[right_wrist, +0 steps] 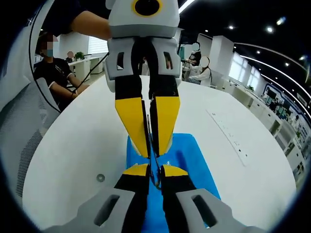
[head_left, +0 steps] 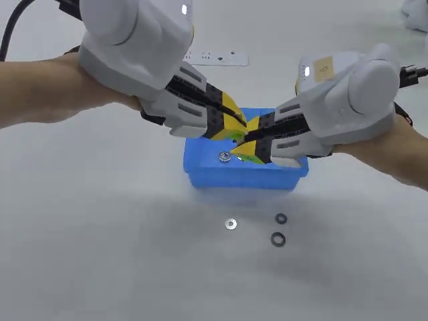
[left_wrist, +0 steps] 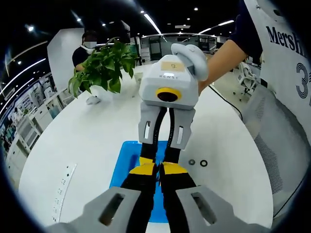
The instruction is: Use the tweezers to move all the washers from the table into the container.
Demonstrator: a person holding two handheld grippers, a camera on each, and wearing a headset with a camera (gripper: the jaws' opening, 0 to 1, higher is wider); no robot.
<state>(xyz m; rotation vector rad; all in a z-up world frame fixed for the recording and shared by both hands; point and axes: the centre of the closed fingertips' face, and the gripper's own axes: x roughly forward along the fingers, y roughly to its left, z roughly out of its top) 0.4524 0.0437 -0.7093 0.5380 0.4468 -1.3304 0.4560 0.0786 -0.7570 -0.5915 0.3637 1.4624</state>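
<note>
White counter [head_left: 100, 267], open-plan office behind. Left tool [head_left: 233, 122] and right tool [head_left: 249, 144] tip to tip over blue container [head_left: 200, 175], jaws of both pinched closed on tweezers [right_wrist: 153, 162]. One washer [head_left: 224, 156] inside container; three washers [head_left: 231, 224] on counter just in front. Shirt [left_wrist: 284, 58] lettering "Mers…"; tool label [left_wrist: 169, 76] unreadable.

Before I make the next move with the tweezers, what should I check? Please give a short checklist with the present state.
1. Tweezers gripped: ok, they sit between the closed fingers of the left gripper and the right gripper.
2. Grippers above the blue container: ok.
3. Washer in container: ok, one lies inside.
4. Table free of washers: not ok; the silver washer, far dark washer and near dark washer lie there.
5. Tweezer tips empty: cannot tell, hidden.
</note>
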